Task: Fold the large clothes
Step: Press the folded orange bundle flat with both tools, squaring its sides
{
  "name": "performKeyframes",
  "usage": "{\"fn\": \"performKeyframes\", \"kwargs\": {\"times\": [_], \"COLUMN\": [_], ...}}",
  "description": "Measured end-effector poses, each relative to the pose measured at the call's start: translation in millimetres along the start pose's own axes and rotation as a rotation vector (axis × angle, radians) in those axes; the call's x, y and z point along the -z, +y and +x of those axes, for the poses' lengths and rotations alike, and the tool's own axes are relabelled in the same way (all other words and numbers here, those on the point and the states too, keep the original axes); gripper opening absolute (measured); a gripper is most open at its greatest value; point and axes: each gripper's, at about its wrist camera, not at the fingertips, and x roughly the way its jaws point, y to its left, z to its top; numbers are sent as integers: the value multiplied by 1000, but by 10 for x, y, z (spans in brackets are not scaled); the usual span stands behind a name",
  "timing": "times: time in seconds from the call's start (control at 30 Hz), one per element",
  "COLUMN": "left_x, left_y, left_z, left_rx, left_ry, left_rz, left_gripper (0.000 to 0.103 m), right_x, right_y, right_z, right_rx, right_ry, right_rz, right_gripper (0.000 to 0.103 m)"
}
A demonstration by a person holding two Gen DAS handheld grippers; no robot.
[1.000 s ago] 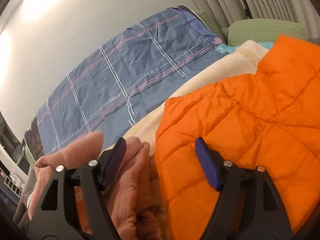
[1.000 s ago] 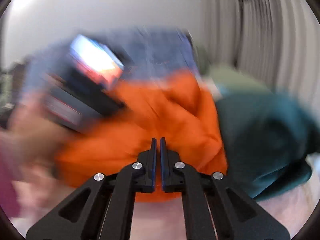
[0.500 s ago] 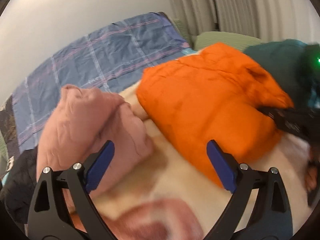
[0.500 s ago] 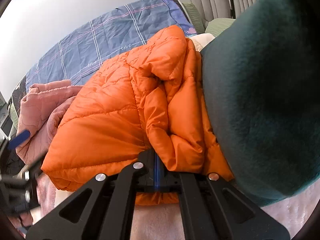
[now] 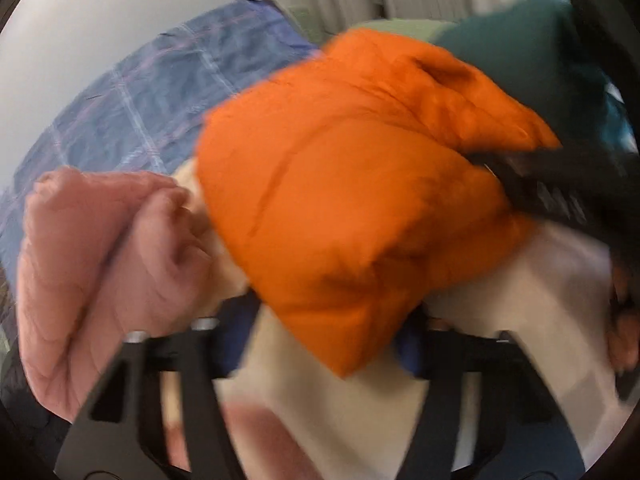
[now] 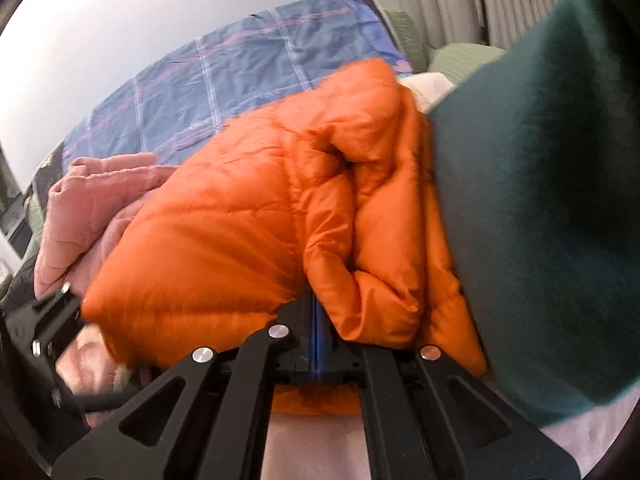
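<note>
Orange quilted nylon fills both views: a puffer jacket [image 5: 352, 184] lies bunched on a cream blanket [image 5: 344, 408] spread over the bed, between a pink padded garment [image 5: 104, 264] and a dark green fleece [image 6: 552, 216]. Beyond them stretches a blue plaid duvet [image 6: 248, 80], with pale curtains [image 6: 440, 4] at the far end.

The right gripper [image 6: 316, 320] has its fingers pressed together on a fold of the jacket's near edge; the fabric drapes over and around the blue pads, so the grip looks like an anchor that keeps this side from sliding while the other side is worked. In the left wrist view this same gripper shows as a dark, blurred bar at the jacket's right flank.

The left gripper [image 5: 320, 344] straddles the jacket's lower corner, its fingers closing with that corner between them. Blur hides whether the pads press the cloth yet; I judge they do not quite. Taking the corner opposite the held edge would let both hands lift and lay the slippery, puffy shell over itself, which one grip alone would only drag.
</note>
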Motion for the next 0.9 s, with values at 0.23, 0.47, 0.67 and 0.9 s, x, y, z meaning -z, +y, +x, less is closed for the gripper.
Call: {"fn": "performKeyframes", "kwargs": {"times": [0.23, 0.47, 0.67, 0.9], "left_x": [-36, 216, -106, -285], "left_y": [209, 202, 398, 114], "left_z": [93, -315, -844, 377], "left_rx": [-172, -87, -33, 81], "left_ry": [1, -14, -262, -15], "left_rz": [40, 42, -77, -96], "left_gripper": [34, 22, 19, 19], "right_x": [-4, 247, 388, 314], "right_y": [158, 487, 770, 49], "right_z": [63, -631, -705, -209], "right_rx": [-20, 126, 150, 176], "right_ry": [6, -245, -318, -28], "right_rz": [-68, -149, -285, 44], "right_gripper": [0, 29, 26, 5]}}
